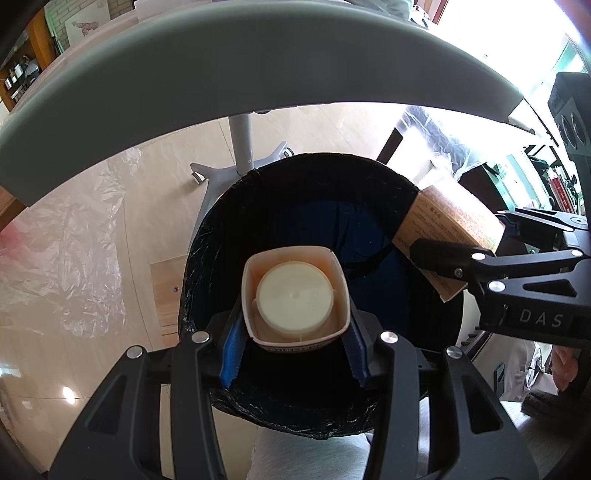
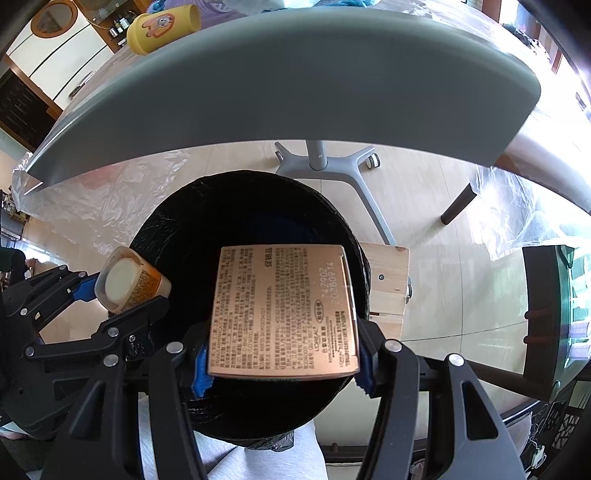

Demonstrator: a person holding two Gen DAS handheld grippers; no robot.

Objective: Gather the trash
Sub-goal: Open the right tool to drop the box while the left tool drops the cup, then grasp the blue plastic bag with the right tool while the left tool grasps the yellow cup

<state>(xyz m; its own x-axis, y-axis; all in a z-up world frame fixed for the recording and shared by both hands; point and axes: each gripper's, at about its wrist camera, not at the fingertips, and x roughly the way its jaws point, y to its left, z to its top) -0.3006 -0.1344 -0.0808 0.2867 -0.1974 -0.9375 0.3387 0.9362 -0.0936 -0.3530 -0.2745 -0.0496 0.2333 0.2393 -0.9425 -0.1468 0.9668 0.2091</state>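
Observation:
A round bin lined with a black bag (image 1: 221, 229) (image 2: 166, 229) stands on the floor below both grippers. My left gripper (image 1: 295, 343) is shut on a small orange bottle with a cream cap (image 1: 295, 295), held cap-forward over the bin's mouth. The same bottle (image 2: 129, 280) shows at the left of the right wrist view. My right gripper (image 2: 282, 369) is shut on a flat copper-coloured carton with printed text (image 2: 280, 310), also above the bin. In the left wrist view that carton (image 1: 450, 229) hangs over the bin's right rim.
A grey tabletop edge (image 1: 258, 74) (image 2: 295, 92) arches above the bin, on a wheeled pedestal base (image 2: 332, 162). A yellow cup (image 2: 162, 27) rests on the table. Clear plastic sheeting (image 1: 74, 251) covers the floor at left. A wooden block (image 2: 388, 284) sits beside the bin.

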